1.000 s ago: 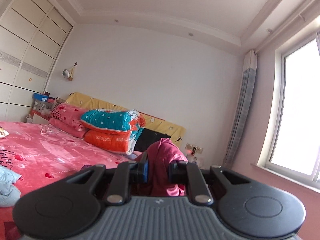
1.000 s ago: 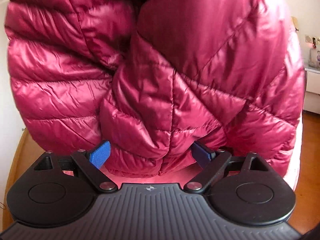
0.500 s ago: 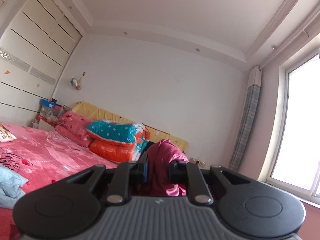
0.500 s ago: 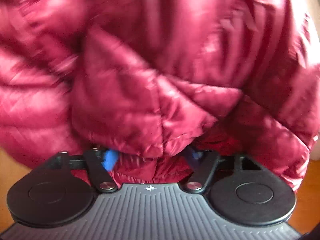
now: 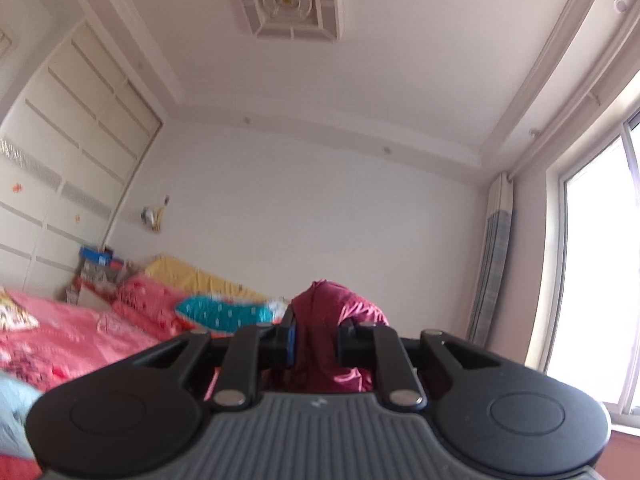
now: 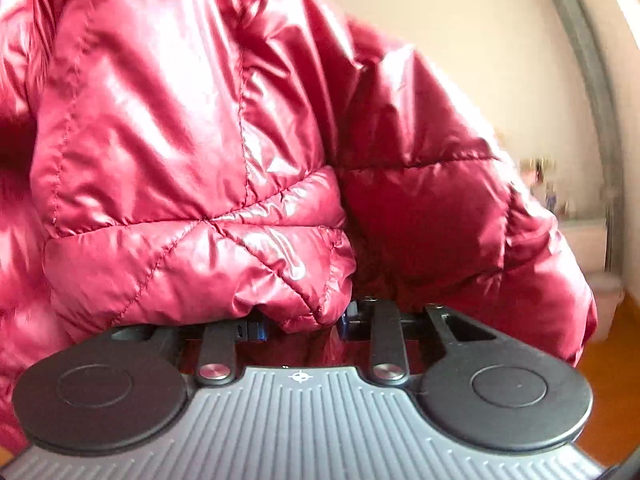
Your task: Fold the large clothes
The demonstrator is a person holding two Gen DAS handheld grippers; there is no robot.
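A shiny dark-red quilted puffer jacket [image 6: 224, 128] fills most of the right wrist view. My right gripper [image 6: 302, 326] sits under a puffy fold of it. Its jaws are closing, and the blue pads [image 6: 345, 320] press the fold from both sides. In the left wrist view my left gripper [image 5: 316, 344] points slightly upward and is shut on another bunch of the same jacket [image 5: 324, 312], which stands up between its fingers. The rest of the jacket hangs hidden below that gripper's body.
A bed with a pink sheet [image 5: 68, 344] lies at the left, with pink pillows and a teal-and-orange folded quilt [image 5: 224, 314] by the yellow headboard. A white wardrobe [image 5: 60, 184] stands at left, a window [image 5: 596, 248] and curtain at right. The orange wooden floor [image 6: 612, 396] shows at right.
The right jaws went from wide open to pinched on a fold of the jacket, and that gripper rose. The left gripper tipped upward with its bunch of jacket, so more ceiling shows.
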